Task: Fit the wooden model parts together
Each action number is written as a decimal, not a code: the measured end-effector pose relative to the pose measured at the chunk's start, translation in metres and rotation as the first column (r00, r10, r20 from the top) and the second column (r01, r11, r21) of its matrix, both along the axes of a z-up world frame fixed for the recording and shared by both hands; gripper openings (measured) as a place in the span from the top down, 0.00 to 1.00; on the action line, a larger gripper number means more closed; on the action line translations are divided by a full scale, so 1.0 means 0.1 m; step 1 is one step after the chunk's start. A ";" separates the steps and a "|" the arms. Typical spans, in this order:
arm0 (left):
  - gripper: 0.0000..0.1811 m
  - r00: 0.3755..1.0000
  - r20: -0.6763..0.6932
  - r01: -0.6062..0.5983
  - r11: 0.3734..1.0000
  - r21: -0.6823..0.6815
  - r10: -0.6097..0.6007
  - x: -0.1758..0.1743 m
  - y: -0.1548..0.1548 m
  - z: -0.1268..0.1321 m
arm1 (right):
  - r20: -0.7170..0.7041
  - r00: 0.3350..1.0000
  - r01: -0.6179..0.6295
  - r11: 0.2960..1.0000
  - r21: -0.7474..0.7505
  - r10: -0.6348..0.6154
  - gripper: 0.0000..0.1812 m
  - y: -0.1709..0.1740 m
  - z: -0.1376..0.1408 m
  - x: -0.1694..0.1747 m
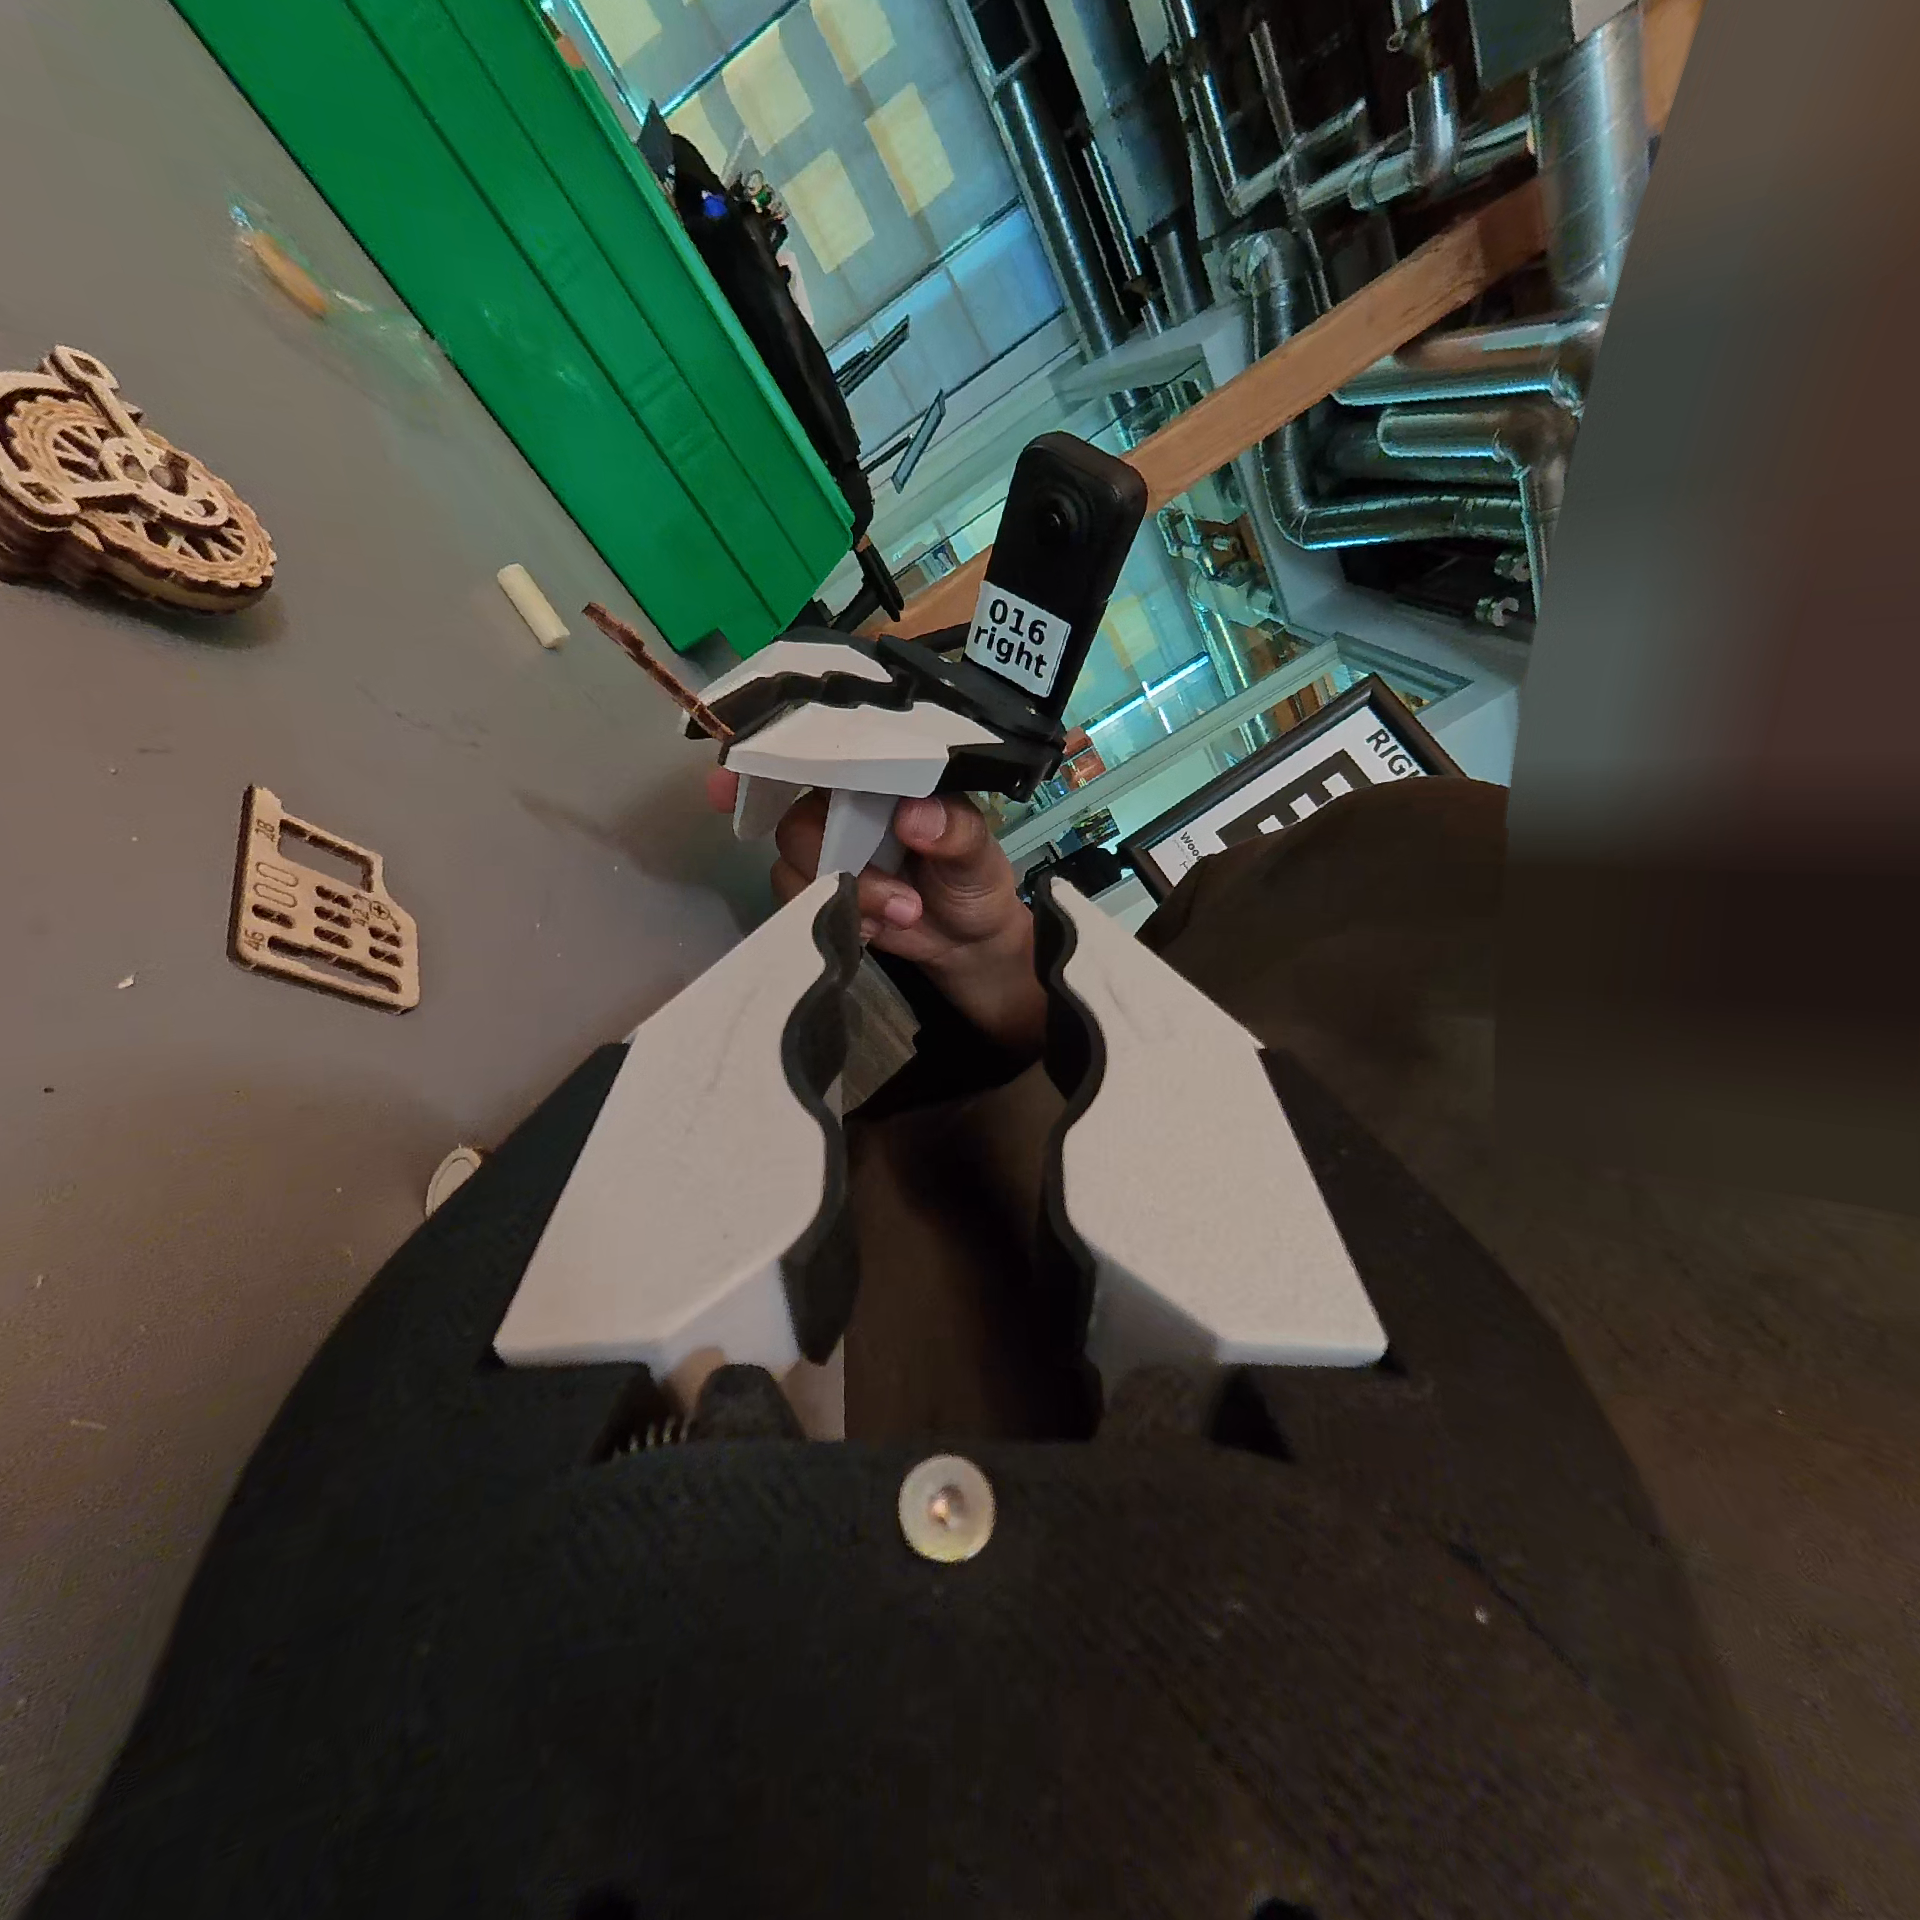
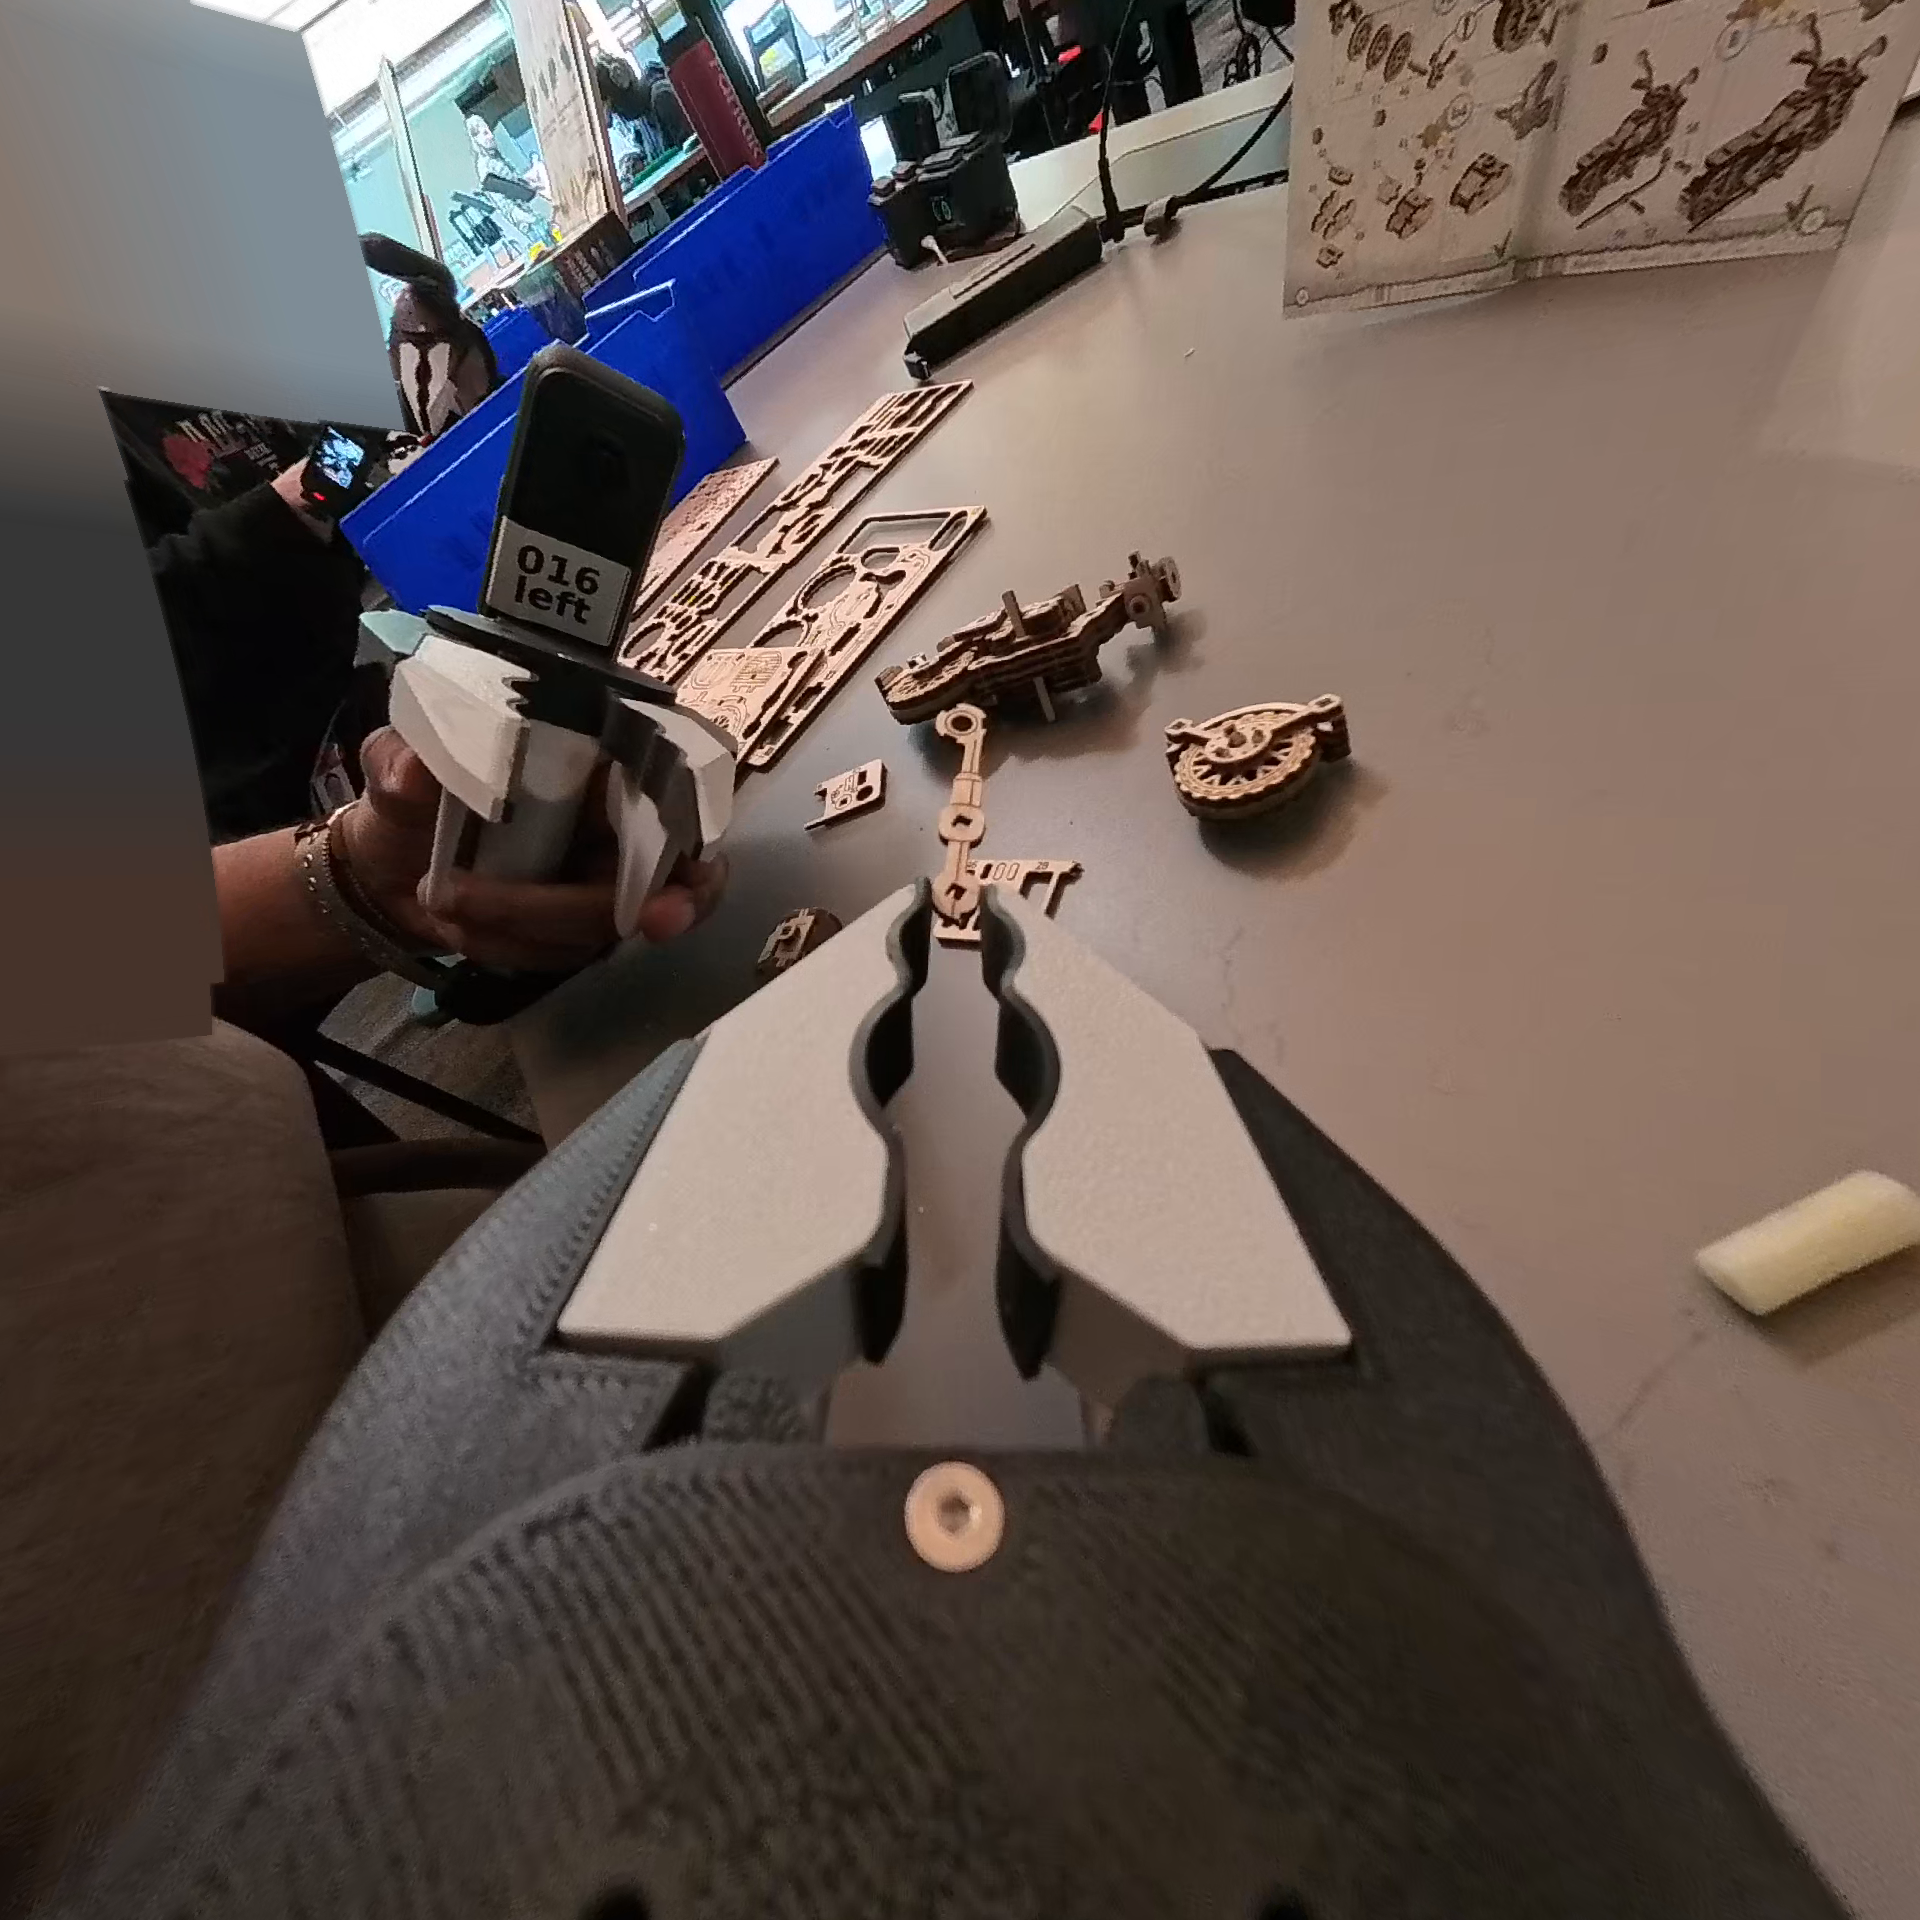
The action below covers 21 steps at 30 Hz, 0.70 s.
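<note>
well, through my left wrist camera my left gripper [image 1: 940, 894] has its jaws spread with nothing between them, and it is tilted up away from the grey table [image 1: 312, 1039]. straight past my tips a hand [image 1: 925, 894] grips the handle of my right gripper [image 1: 717, 727], whose jaws are pressed on a thin wooden strip part [image 1: 644, 665] seen edge-on. off to the left of my jaws a small slotted wooden plate [image 1: 324, 904] lies flat on the table, and farther left and ahead sits a wooden wheel assembly [image 1: 125, 488]. a small white block [image 1: 532, 606] lies ahead-left, near a green bin [image 1: 540, 270]. in my right wrist camera the right gripper [image 2: 956, 914] pinches the near end of that strip part [image 2: 961, 821], a long flat link with a ring at its far end, pointing straight ahead beyond my tips. just past the tips on the right, partly behind the part, lies a small wooden plate [image 2: 1029, 878]; another small plate [image 2: 852, 792] lies ahead-left. farther ahead sits the wooden model body [image 2: 1023, 649], and to the right of it the wheel assembly [image 2: 1262, 753]. the punched wooden sheets [image 2: 831, 561] lie ahead-left, the instruction sheet [image 2: 1558, 135] far ahead-right, and a white block [image 2: 1808, 1252] beside my right finger. my left gripper [image 2: 561, 727] is up at the left, held in a hand [image 2: 499, 873]; from here i cannot tell how its jaws stand.
</note>
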<state>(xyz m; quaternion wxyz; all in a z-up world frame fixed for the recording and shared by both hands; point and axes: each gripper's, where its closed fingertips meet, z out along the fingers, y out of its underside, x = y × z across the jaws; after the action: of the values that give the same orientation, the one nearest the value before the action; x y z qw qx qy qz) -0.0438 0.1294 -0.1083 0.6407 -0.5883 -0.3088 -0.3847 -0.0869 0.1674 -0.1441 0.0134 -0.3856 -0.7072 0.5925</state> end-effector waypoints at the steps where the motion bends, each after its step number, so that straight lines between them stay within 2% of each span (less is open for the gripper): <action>1: 0.83 1.000 -0.001 0.000 1.000 0.000 0.000 0.00 0.00 0.00 | 0.000 1.000 0.000 1.000 0.000 0.000 0.96 0.00 0.00 0.00; 15: 0.82 1.000 -0.026 -0.016 1.000 -0.003 0.016 0.00 0.00 0.02 | 0.001 1.000 -0.002 1.000 0.001 0.002 0.96 -0.01 0.00 0.01; 18: 0.82 0.995 -0.068 -0.077 0.997 0.005 0.077 -0.09 -0.06 0.08 | -0.001 1.000 0.000 1.000 0.004 0.000 0.96 0.00 0.00 0.00; 21: 0.77 0.971 -0.143 -0.198 0.979 -0.048 0.190 -0.30 -0.21 0.13 | -0.002 1.000 0.007 1.000 0.008 -0.007 0.96 0.02 -0.01 -0.01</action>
<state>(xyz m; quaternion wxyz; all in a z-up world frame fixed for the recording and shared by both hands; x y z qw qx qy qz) -0.0737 0.1086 -0.0954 0.6767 -0.5999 -0.3315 -0.2690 -0.0882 0.1689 -0.1449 0.0180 -0.3874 -0.7081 0.5900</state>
